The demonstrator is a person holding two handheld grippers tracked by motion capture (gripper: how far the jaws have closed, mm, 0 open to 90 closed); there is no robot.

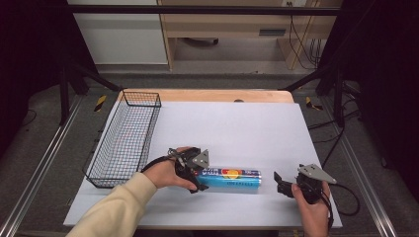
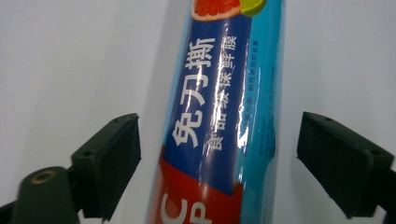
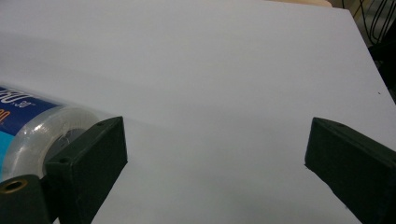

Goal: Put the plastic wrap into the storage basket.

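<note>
A blue roll of cling film (image 1: 230,177) in clear wrap, printed with fruit and white lettering, lies on its side on the white mat (image 1: 237,128) near the front edge. My left gripper (image 1: 197,180) straddles its left end. In the left gripper view the roll (image 2: 219,116) runs up between the two black jaws of my left gripper (image 2: 219,158), and a gap shows on each side, so the pads do not press on it. My right gripper (image 1: 279,183) rests just off the roll's right end, open and empty. In the right gripper view the roll's end (image 3: 28,126) sits behind the left jaw.
A black wire basket (image 1: 126,138) stands empty along the mat's left edge. The wooden tabletop (image 1: 212,95) shows beyond the mat's far side. Black frame legs and cables stand on the floor around the table.
</note>
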